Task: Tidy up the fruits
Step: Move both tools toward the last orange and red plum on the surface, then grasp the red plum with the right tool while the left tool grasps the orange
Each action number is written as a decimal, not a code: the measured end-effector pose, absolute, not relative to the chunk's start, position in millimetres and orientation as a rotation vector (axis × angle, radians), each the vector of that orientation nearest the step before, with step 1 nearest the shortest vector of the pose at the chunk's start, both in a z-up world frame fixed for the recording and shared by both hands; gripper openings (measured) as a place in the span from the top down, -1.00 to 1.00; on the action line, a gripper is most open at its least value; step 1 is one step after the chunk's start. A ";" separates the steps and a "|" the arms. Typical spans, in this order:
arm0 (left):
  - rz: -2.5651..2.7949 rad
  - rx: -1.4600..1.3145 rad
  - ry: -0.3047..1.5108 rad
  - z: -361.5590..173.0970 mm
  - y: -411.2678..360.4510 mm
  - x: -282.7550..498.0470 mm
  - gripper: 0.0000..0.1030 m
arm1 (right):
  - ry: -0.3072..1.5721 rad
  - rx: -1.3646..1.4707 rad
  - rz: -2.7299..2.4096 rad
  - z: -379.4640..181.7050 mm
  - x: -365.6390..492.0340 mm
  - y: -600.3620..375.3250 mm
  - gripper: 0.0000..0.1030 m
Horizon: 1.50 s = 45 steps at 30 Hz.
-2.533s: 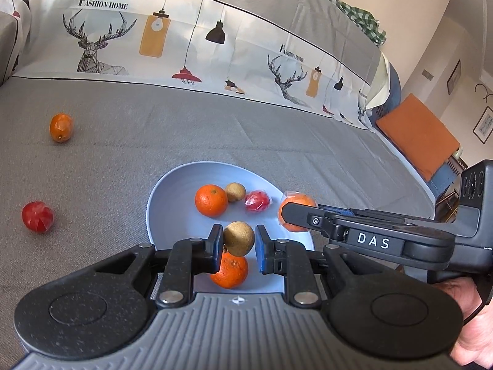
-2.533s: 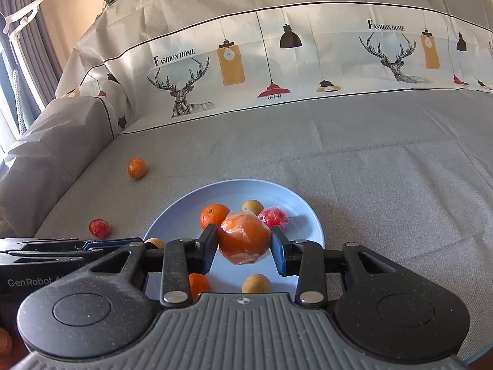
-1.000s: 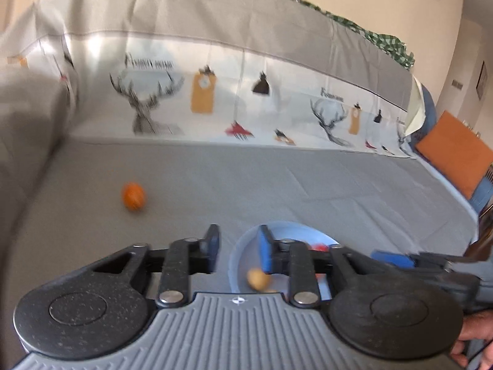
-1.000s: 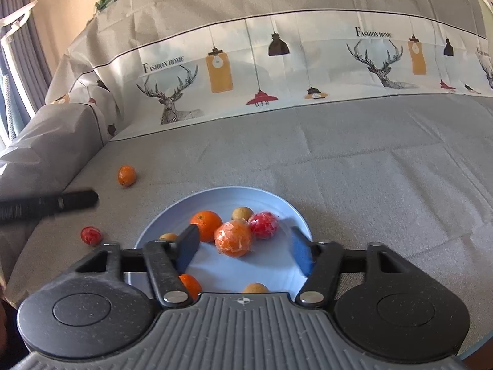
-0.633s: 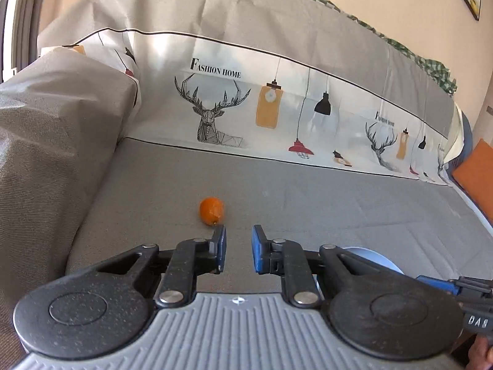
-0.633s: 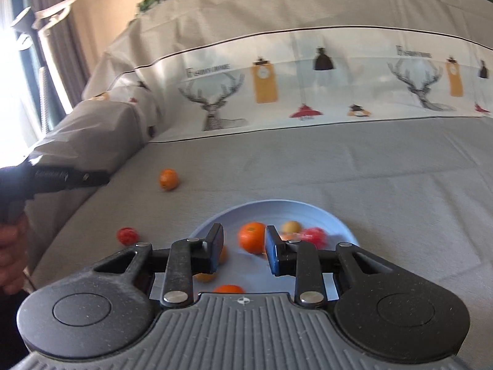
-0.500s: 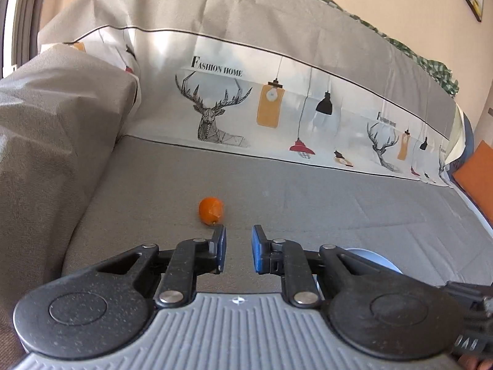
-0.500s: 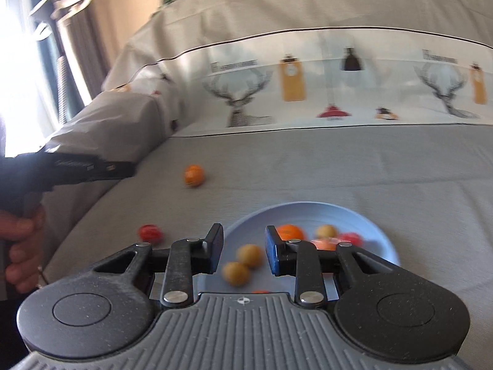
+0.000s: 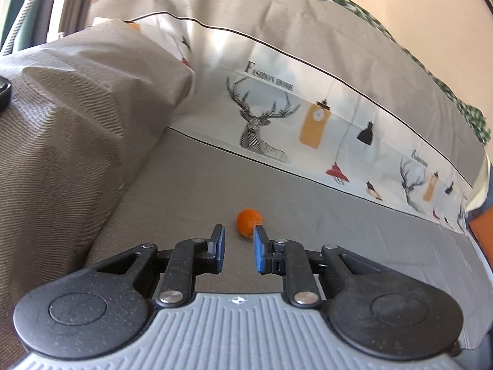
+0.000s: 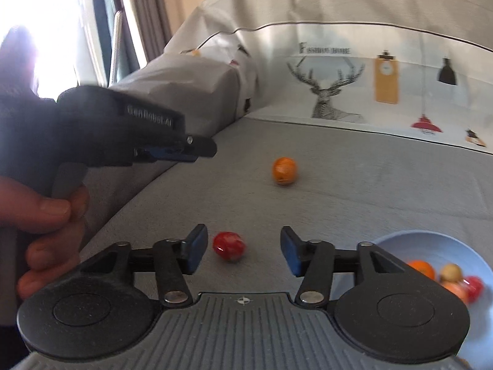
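Observation:
An orange fruit [image 9: 248, 221] lies on the grey sofa seat just beyond my left gripper [image 9: 238, 248], whose jaws stand slightly apart and empty. The same orange [image 10: 284, 170] shows farther off in the right wrist view. A red wrapped fruit [image 10: 229, 245] lies on the seat between the fingers of my right gripper [image 10: 242, 251], nearer the left finger; the jaws are wide open and empty. The blue plate [image 10: 416, 240] at the lower right holds several fruits. The left gripper [image 10: 185, 148] appears side-on in the right wrist view, held by a hand.
A grey covered armrest [image 9: 71, 117] rises at the left. The sofa backrest with a deer and lamp print cover [image 9: 308, 123] stands behind the seat. An orange cushion [image 9: 480, 234] shows at the far right edge.
Both grippers swung left, away from the plate. The right gripper opened wide and now frames the red fruit. The left gripper closed in on the lone orange.

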<state>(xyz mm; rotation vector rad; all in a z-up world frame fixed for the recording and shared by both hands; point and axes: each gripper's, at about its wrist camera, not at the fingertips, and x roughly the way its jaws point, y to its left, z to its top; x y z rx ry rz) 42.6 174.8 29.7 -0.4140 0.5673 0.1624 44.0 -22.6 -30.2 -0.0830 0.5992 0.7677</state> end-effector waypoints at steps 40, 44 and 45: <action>0.212 -0.381 0.912 8.3 172.5 181.0 -0.44 | 0.771 0.088 0.506 -18.9 132.0 -46.9 0.32; 0.219 -0.285 0.964 -16.3 157.8 210.4 -0.50 | 0.765 0.113 0.496 -14.6 135.6 -54.0 0.32; 0.227 -0.251 0.982 -23.8 154.3 214.9 -0.46 | 0.763 0.115 0.494 -13.9 136.4 -55.0 0.32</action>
